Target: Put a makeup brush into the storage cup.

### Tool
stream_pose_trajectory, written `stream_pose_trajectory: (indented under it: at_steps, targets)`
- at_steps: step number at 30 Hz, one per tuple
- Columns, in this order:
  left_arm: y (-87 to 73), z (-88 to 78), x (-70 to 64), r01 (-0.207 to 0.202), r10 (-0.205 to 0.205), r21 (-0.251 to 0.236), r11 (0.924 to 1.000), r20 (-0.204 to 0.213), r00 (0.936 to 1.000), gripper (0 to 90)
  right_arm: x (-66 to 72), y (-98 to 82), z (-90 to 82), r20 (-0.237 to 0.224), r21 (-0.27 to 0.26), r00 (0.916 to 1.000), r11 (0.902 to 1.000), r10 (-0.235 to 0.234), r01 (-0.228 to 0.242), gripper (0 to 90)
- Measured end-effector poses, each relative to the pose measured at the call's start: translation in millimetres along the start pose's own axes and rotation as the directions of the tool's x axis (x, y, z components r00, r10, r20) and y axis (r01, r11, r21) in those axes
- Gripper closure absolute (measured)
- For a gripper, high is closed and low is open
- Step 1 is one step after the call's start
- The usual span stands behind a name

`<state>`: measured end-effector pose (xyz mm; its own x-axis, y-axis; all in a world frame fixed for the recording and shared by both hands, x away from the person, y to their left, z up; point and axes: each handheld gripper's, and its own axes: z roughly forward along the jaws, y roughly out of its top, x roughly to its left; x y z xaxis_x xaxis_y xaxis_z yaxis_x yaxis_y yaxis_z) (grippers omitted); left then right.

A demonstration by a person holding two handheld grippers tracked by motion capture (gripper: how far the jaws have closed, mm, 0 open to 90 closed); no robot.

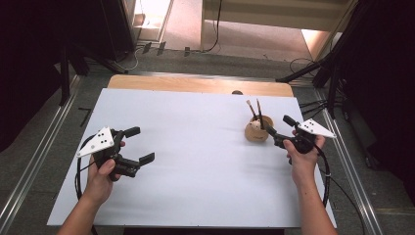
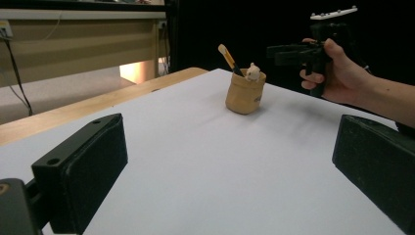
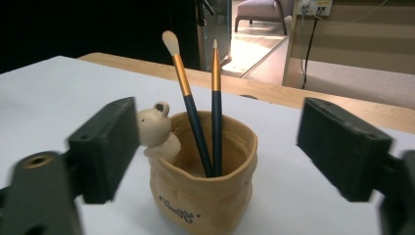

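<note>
My right hand-held gripper (image 1: 277, 130) hovers spread just beside the tan pot (image 1: 258, 130) at the worktop's (image 1: 195, 171) far right, whose two brushes (image 3: 200, 107) stand near upright. My left hand-held gripper (image 1: 139, 145), also spread, sits well apart, so I judge the right is nearer.

The person's left hand (image 1: 103, 171) grips the left gripper (image 1: 139, 145) at the left of the high view, forearm coming in from the bottom edge, its jaws spread wide and pointing right and a little forward. The right hand (image 1: 303, 155) holds the right gripper (image 1: 278, 126) at the right, grey plate up, its jaws wide apart and aimed to the left and forward.
</note>
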<state>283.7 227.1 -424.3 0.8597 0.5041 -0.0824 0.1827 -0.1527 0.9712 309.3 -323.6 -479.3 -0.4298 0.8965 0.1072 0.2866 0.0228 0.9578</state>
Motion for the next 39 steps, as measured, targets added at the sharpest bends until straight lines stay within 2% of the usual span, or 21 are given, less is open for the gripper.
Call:
stream_pose_trajectory:
  at_steps: [2,4,10,19,27,34,39]
  targets:
    - [-0.5,-2.4,0.7,0.002,-0.002,-0.005,1.0000,-0.006,1.0000,0.0,2.5,-0.6,-6.0,0.020,-0.001,0.9993,0.9995,-0.032,0.032,7.3]
    - [-1.0,-4.2,1.9,-0.002,0.002,-0.004,1.0000,-0.013,0.9999,0.1,2.5,-1.0,-11.5,0.003,-0.005,0.9993,0.9993,-0.038,0.038,0.0]
    - [-2.9,-13.4,4.2,0.001,-0.002,-0.016,0.9999,-0.042,0.9991,0.0,2.0,-2.2,-27.0,0.007,-0.014,0.9997,0.9996,-0.025,0.025,0.0]
    - [-10.1,-33.6,10.2,0.012,-0.014,-0.031,0.9995,-0.086,0.9962,0.0,4.6,-10.5,-48.2,0.024,-0.015,0.9990,0.9992,-0.037,0.037,0.0]
    - [-20.4,-54.0,15.6,0.030,-0.034,-0.029,0.9991,-0.131,0.9908,0.0,6.1,-16.1,-69.6,0.042,-0.017,0.9983,0.9990,-0.041,0.041,0.0]
    - [-28.1,-70.8,18.2,0.040,-0.043,-0.023,0.9989,-0.166,0.9852,0.0,4.5,-20.7,-89.9,0.051,-0.037,0.9987,0.9993,-0.008,0.010,0.0]
    - [-32.3,-79.6,18.0,0.046,-0.051,-0.034,0.9984,-0.183,0.9818,0.0,4.4,-27.7,-100.3,0.061,-0.022,0.9981,0.9997,-0.010,0.011,0.0]
